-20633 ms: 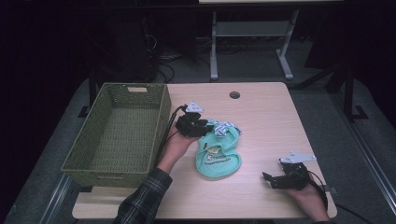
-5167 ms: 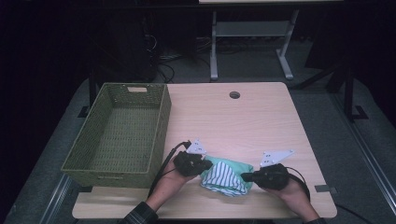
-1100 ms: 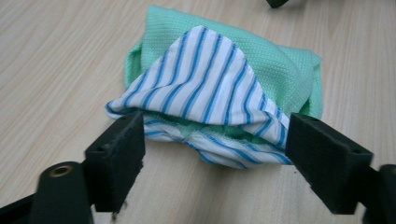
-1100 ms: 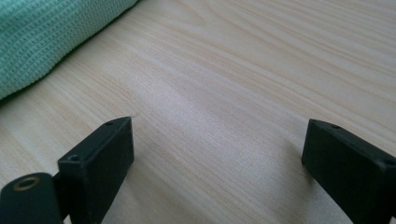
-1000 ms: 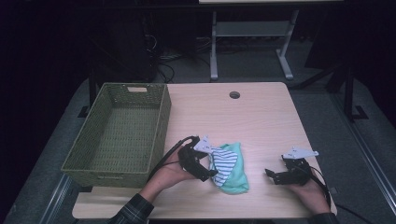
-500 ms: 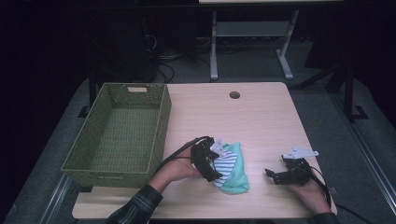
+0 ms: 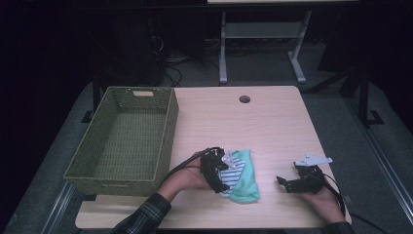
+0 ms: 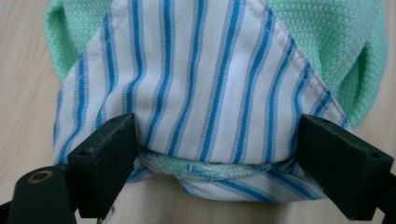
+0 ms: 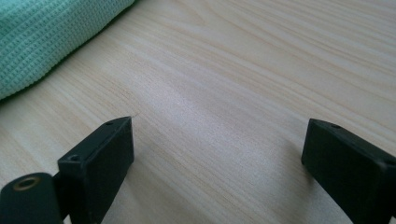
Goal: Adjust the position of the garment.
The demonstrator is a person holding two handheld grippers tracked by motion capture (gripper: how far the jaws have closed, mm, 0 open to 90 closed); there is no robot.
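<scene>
Left tongs [image 7: 221, 173]: I see these at the left edge of the cloth, near the table's front; the jaws stand wide, one on each side of the folded bundle. In the left gripper view the cloth's edge lies between the jaws, and I cannot tell whether they press it.
Right tongs [image 7: 287, 184]: I see these resting low over bare wood at the front right, well apart from the cloth; the jaws are spread with nothing between them.
Cloth [image 7: 241, 174]: a folded bundle, mint green knit outside with a white, blue-striped layer [image 8: 201, 93] on top. It lies on the table, right of the basket and between my two hands. In the right gripper view its green edge [image 9: 42, 37] fills the upper left corner.
Basket [image 7: 122, 141]: green woven, rectangular, standing at the table's left side, its long wall near the left hand.
Table [image 7: 263, 126]: light wood, with a round hole [image 7: 244, 99] near the far edge.
Left hand [image 7: 187, 178]: wrapped round the left tongs, a plaid sleeve behind it.
Right hand [image 7: 319, 200]: under the right tongs, at the front edge.
</scene>
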